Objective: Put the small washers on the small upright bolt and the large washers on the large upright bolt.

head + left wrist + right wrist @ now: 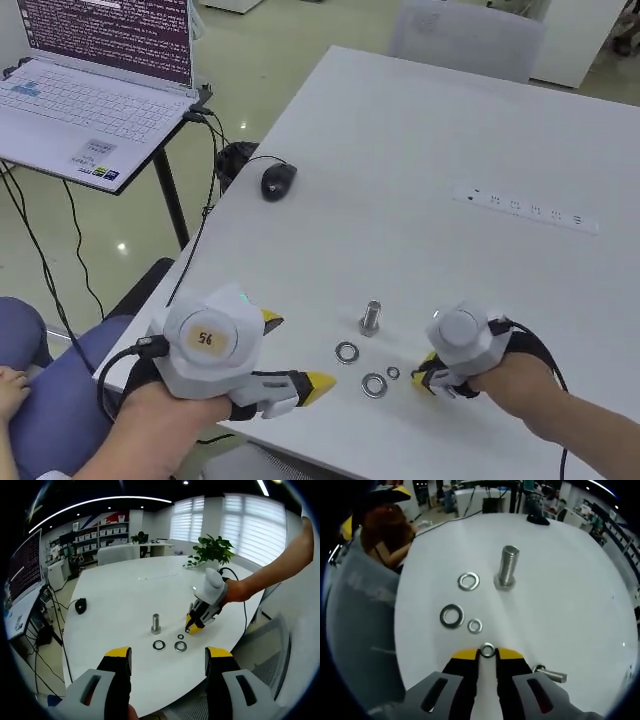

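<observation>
Right gripper: held on the person's side of the large bolt, tips low over the table; jaws pinched together on a small washer.
Held small washer: clamped upright between the yellow tips of the right gripper, nearer the person than the large bolt and apart from it.
Left gripper: to the left of the large bolt and nearer the person, at the table edge; jaws spread wide apart with nothing between them.
Large bolt: standing upright on its head on the table, thread bare, no washer on it.
First large washer: flat on the table, just beside the large bolt, on its left in the right gripper view.
Second large washer: flat on the table, farther from the large bolt than the first, toward the person.
Loose small washer: flat on the table, just beside the second large washer, between the large bolt and the right gripper's tips.
Small bolt: close beside the right gripper's jaw, well nearer the person than the large bolt; whether it stands upright cannot be told.
Mouse: on the table beyond the large bolt, toward the left edge.
Power strip: flat on the table beyond the large bolt, to the right.
Laptop: open on a separate stand, far left of the large bolt, off the table.
</observation>
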`<state>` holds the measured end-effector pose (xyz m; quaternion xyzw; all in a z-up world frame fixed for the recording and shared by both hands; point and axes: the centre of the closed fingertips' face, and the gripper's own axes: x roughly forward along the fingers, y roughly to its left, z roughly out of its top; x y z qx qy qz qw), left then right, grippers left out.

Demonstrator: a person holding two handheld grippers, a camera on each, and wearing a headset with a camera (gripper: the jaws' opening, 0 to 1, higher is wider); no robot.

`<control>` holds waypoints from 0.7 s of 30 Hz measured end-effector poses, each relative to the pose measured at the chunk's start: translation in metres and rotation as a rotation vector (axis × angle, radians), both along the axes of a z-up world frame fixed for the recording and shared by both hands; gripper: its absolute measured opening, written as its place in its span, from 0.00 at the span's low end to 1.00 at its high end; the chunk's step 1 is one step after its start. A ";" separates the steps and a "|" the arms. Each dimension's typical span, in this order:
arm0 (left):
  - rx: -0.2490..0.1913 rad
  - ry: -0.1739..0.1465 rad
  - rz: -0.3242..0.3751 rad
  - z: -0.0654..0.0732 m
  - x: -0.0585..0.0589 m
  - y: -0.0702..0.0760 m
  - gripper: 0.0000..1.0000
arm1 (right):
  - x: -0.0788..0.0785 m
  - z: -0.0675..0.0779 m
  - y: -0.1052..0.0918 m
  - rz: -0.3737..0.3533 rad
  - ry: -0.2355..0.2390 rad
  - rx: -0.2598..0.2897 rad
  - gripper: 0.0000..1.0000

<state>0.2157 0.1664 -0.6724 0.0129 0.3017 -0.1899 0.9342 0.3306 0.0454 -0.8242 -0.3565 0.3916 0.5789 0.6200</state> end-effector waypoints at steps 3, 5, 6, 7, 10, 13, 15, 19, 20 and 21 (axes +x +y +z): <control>0.001 0.001 0.002 -0.001 0.000 0.002 0.59 | 0.000 0.000 0.000 -0.033 0.018 0.017 0.14; 0.000 0.002 0.003 -0.001 0.000 0.003 0.59 | -0.002 0.000 0.000 -0.045 0.026 0.024 0.14; 0.000 0.002 0.003 -0.001 0.000 0.003 0.59 | -0.003 0.000 0.000 -0.046 0.028 0.026 0.14; 0.001 0.004 0.002 -0.001 0.000 0.003 0.59 | -0.003 0.000 0.000 -0.045 0.027 0.027 0.14; -0.001 0.002 0.000 -0.001 0.001 0.001 0.59 | -0.004 0.001 0.001 -0.048 0.026 0.029 0.14; 0.000 0.002 -0.003 -0.001 0.002 0.000 0.59 | -0.005 0.001 0.002 -0.051 0.026 0.033 0.14; -0.001 0.003 -0.003 -0.001 0.002 0.000 0.59 | -0.005 0.001 0.002 -0.057 0.029 0.035 0.14; -0.002 0.003 0.001 -0.001 0.001 0.001 0.59 | -0.003 0.004 0.000 -0.073 0.025 0.047 0.14; -0.001 0.004 0.002 -0.001 0.001 0.002 0.59 | -0.002 0.004 -0.001 -0.076 0.024 0.048 0.14; -0.001 0.004 0.002 -0.001 0.001 0.002 0.58 | -0.001 0.004 -0.002 -0.079 0.024 0.048 0.14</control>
